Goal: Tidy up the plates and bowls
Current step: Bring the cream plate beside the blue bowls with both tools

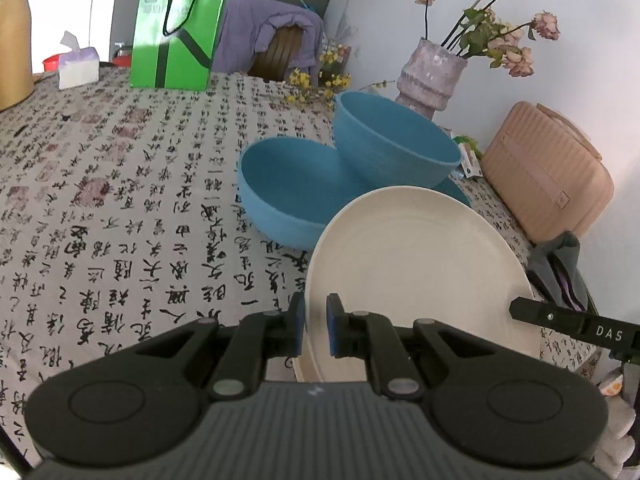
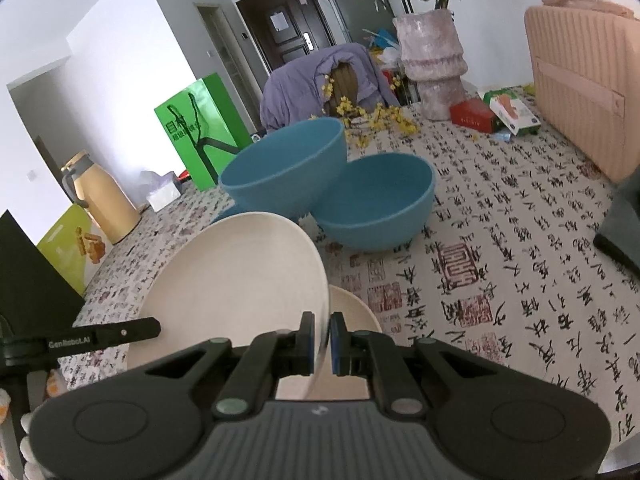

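**Cream plate held over the table**

The right gripper (image 2: pixel 321 334) clamps the rim of a tilted cream plate (image 2: pixel 240 276). A second cream plate (image 2: pixel 354 308) lies beneath. Behind, one blue bowl (image 2: pixel 280 168) leans on another blue bowl (image 2: pixel 380 200).

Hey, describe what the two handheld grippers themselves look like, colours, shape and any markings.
Both look alike. The left gripper and right gripper each have a ribbed dark grey body, black linkage arms with round silver pivot pins, and two slim black jaws faced with blue pads. Each side view of the other one shows white lettering: "DAS" in the left wrist view, "GenRobot.AI" in the right.
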Demonstrator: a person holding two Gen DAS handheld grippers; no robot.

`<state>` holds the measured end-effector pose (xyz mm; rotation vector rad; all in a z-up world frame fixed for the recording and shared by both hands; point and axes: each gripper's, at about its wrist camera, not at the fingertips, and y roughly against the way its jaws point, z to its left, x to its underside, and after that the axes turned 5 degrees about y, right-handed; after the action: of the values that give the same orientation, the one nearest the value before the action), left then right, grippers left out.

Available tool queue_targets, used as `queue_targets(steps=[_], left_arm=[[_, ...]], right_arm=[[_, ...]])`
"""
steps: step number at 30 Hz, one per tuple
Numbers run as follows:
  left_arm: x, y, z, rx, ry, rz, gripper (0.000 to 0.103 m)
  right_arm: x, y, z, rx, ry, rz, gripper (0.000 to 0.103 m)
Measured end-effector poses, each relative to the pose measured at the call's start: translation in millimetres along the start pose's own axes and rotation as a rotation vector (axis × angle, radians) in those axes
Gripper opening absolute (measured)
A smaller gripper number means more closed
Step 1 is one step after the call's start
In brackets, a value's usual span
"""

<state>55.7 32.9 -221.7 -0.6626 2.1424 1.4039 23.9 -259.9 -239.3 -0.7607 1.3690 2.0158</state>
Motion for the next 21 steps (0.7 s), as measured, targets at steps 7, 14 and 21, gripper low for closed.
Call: queue_targets(steps=[7, 14, 21], left_arm=[[0, -8, 6, 0.019, 0.003, 0.026, 0.012], [2, -18, 10, 0.047, 0.002, 0.060, 0.012], [2, -31, 12, 0.032, -0.002, 0.077, 0.012]], right_arm=[[2, -4, -2, -0.005, -0.006, 0.005, 0.008], [7, -8, -9, -0.003, -0.021, 0.027, 0.008], [16, -19, -15, -0.006, -0.037, 0.055, 0.008]])
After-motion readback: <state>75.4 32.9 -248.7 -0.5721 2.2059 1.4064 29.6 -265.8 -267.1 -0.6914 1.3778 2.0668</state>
